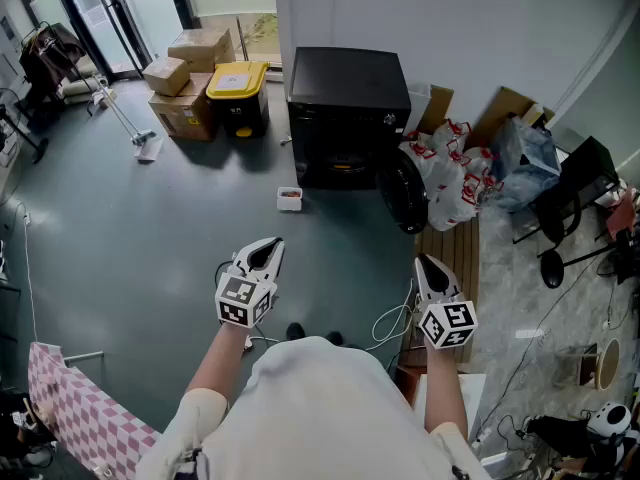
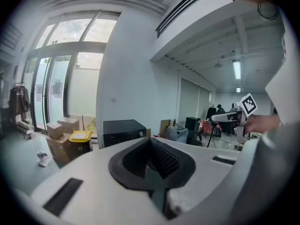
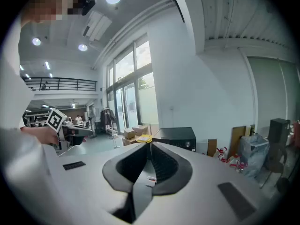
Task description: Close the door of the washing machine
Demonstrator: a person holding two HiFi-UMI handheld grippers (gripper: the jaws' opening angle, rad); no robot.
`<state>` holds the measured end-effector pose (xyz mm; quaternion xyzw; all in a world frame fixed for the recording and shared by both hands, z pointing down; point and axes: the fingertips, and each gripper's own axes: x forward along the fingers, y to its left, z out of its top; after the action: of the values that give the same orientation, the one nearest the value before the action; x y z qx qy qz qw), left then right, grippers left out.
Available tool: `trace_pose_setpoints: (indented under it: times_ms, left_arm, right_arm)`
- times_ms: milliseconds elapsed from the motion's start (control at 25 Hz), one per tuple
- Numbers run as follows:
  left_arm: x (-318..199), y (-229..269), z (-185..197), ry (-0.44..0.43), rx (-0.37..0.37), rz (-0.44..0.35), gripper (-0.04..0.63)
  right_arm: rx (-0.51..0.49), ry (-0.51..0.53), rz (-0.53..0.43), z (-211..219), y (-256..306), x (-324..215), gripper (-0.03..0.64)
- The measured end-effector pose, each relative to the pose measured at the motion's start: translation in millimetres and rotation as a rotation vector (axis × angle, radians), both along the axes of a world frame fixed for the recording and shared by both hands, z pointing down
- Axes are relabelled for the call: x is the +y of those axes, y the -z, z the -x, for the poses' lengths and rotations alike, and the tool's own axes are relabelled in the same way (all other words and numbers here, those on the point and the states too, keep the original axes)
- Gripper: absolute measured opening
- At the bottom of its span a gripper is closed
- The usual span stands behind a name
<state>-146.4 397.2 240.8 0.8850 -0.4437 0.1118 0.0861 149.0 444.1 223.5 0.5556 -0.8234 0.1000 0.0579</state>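
Door, round, dark-rimmed (image 1: 402, 193): hangs open at the front right corner of the black box-shaped washing machine (image 1: 348, 108). Left gripper (image 1: 270, 246), right gripper (image 1: 426, 262): both clenched, empty, well short of the machine. Risk: a weak push from closed jaws may leave the door unlatched.
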Motion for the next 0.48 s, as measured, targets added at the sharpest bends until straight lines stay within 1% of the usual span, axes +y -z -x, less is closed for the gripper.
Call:
trace_pose_setpoints:
  times_ms: [200,480]
  left_arm:
    - [9.1,-6.1,4.4,0.002,0.0,0.007,0.009]
    - [5.0,-3.9,-1.7,0.001,-0.005,0.01,0.009]
  right_arm:
    - [0.004,0.004,-0.006,6.2,-3.0,8.6,0.049]
    - [-0.005,0.001,-0.004,-0.3,0.0,3.3,0.049]
